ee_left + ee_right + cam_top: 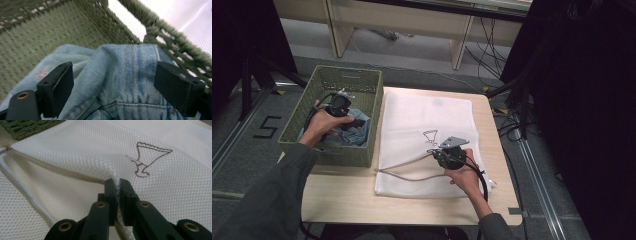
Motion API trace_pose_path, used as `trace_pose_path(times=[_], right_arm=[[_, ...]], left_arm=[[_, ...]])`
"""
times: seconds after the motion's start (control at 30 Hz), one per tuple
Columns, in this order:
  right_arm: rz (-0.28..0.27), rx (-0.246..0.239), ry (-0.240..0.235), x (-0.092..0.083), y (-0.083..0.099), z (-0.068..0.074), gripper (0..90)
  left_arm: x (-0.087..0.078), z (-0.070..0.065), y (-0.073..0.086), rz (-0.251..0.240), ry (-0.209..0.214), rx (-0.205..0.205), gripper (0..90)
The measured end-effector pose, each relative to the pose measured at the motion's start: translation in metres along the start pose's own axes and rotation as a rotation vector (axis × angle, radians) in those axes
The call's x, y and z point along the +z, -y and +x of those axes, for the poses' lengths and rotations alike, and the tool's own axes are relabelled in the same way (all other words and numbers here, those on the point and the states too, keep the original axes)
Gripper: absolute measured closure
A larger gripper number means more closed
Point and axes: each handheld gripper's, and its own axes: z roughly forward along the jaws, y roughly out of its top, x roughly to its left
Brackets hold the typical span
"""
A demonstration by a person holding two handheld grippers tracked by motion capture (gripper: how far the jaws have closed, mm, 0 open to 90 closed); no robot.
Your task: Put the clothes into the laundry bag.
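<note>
Left gripper [113, 85] down inside the green woven basket [362, 80], jaws spread wide and released, one to each side of a bundle of light blue denim [125, 75]; denim lying between the pads [62, 82] and under them, seams and stitching running straight ahead of the jaws, a small pink mark on the paler cloth just outside the left pad – no contact to be made out between pads and cloth. Basket wall rising beyond the denim, a handle slot in it up and to the right of the jaws, white mesh showing through. In the high view, left hand [323, 124] on the gripper [341, 105] over the denim [354, 131] in the basket, at the table's left edge. Right gripper [117, 195] clenched on a raised fold of the white mesh laundry bag [75, 152], mesh pinched up between the closed jaws – brown printed figure [146, 157] ahead and to the right of them, zipper seam and a white cord [22, 190] running off to their left. Bag [412, 115] spread flat on the wooden table [352, 200] just beside the basket, right hand [467, 175] and its gripper [447, 150] at the bag's near half
</note>
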Motion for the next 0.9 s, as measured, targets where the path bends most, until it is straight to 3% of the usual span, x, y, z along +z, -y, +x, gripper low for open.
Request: trace_pose_path(times=[0.03, 0.17, 0.2, 0.27, 0.3, 0.33, 0.37, 0.4, 0.43, 0.47, 0.5, 0.57, 0.6, 0.67, 0.7, 0.73, 0.77, 0.8, 0.9], right_arm=[[0.004, 0.0, -0.002, 0.0, 0.0, 0.0, 86.2], [0.007, -0.007, -0.003, 0.0, 0.0, 0.0, 86.2], [0.016, -0.011, -0.005, -0.001, 0.0, 0.0, 86.2], [0.014, -0.008, -0.004, 0.0, 0.0, 0.0, 86.2], [0.015, -0.008, -0.004, 0.0, 0.0, 0.0, 86.2], [0.015, -0.008, -0.004, 0.0, 0.0, 0.0, 86.2], [0.013, -0.003, 0.0, 0.0, 0.001, 0.001, 86.2], [0.013, -0.006, -0.001, 0.0, 0.001, 0.001, 86.2], [0.013, -0.006, -0.001, 0.0, 0.001, 0.001, 86.2], [0.013, -0.008, 0.0, 0.0, 0.001, 0.001, 86.3], [0.013, -0.009, 0.0, 0.0, 0.001, 0.001, 86.3], [0.014, -0.007, 0.0, 0.0, 0.001, 0.001, 86.2], [0.013, -0.009, 0.002, 0.0, 0.001, 0.001, 86.3], [0.012, -0.01, 0.001, 0.0, 0.001, 0.001, 86.2], [0.012, -0.01, 0.001, 0.0, 0.001, 0.001, 86.2], [0.012, -0.008, 0.0, 0.0, 0.001, 0.001, 86.3], [0.014, -0.012, -0.001, 0.0, 0.001, 0.0, 86.3], [0.013, -0.008, 0.002, 0.0, 0.001, 0.001, 86.2], [0.012, -0.009, 0.0, 0.0, 0.001, 0.001, 86.2]], left_arm=[[0.001, 0.0, -0.001, 0.043, 0.001, 0.005, 14.7], [0.011, 0.003, 0.004, 0.067, 0.01, -0.017, 14.4], [0.018, 0.004, 0.008, 0.144, 0.045, -0.004, 36.1], [0.024, 0.003, 0.011, 0.152, -0.024, -0.008, 56.3], [0.026, 0.003, 0.01, 0.136, -0.056, -0.013, 63.2], [0.026, 0.003, 0.01, 0.136, -0.056, -0.013, 70.3], [0.023, 0.005, 0.006, 0.13, -0.092, -0.015, 72.8], [0.021, 0.007, 0.004, 0.094, -0.115, -0.024, 74.9], [0.021, 0.007, 0.004, 0.094, -0.115, -0.024, 79.6], [0.015, 0.01, 0.0, 0.075, -0.147, -0.038, 80.8], [0.008, 0.017, -0.003, 0.02, -0.199, -0.081, 81.1], [-0.001, 0.026, -0.005, 0.014, -0.234, -0.099, 81.1], [-0.001, 0.026, -0.005, 0.014, -0.234, -0.099, 80.9], [-0.009, 0.034, -0.003, 0.003, -0.236, -0.145, 79.3], [-0.009, 0.034, -0.003, 0.003, -0.236, -0.145, 76.9], [-0.01, 0.035, -0.001, -0.007, -0.218, -0.173, 76.9], [-0.008, 0.037, 0.001, 0.016, -0.152, -0.205, 56.8], [-0.009, 0.037, 0.002, 0.048, -0.122, -0.211, 48.5], [-0.007, 0.038, 0.006, 0.054, -0.104, -0.199, 24.5]])
